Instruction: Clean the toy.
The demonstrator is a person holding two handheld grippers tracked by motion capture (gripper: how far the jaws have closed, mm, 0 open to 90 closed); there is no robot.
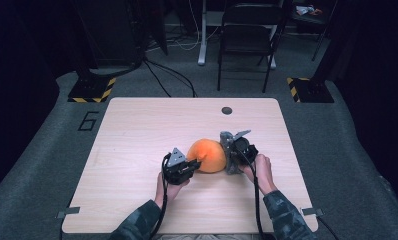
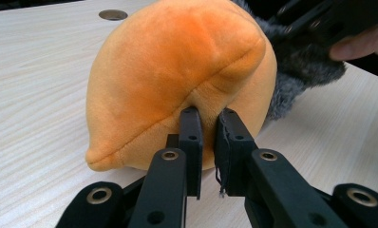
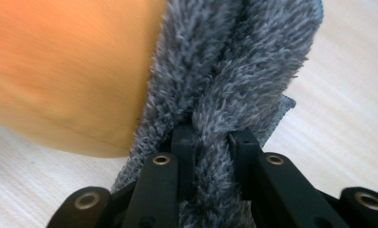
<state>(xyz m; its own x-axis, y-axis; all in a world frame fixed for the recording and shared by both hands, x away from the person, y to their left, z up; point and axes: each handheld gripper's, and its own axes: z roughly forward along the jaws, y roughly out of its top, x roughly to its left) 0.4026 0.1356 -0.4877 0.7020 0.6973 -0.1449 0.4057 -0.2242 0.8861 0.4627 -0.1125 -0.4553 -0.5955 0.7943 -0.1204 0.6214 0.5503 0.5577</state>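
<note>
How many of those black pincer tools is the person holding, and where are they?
2. The left gripper is at the orange plush toy's left side, pinching its fabric. The right gripper is at the toy's right side, clamped on a grey fuzzy cloth.

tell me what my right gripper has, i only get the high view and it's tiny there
Observer: The right gripper is shut on a fold of the grey fuzzy cloth.
Operator: is the cloth touching the orange plush
Observer: Yes, it lies pressed against the orange plush.
Operator: and the left one
Observer: The left gripper has its jaws nearly closed, tips at a seam fold in the plush's side; whether they pinch fabric I cannot tell.
</note>
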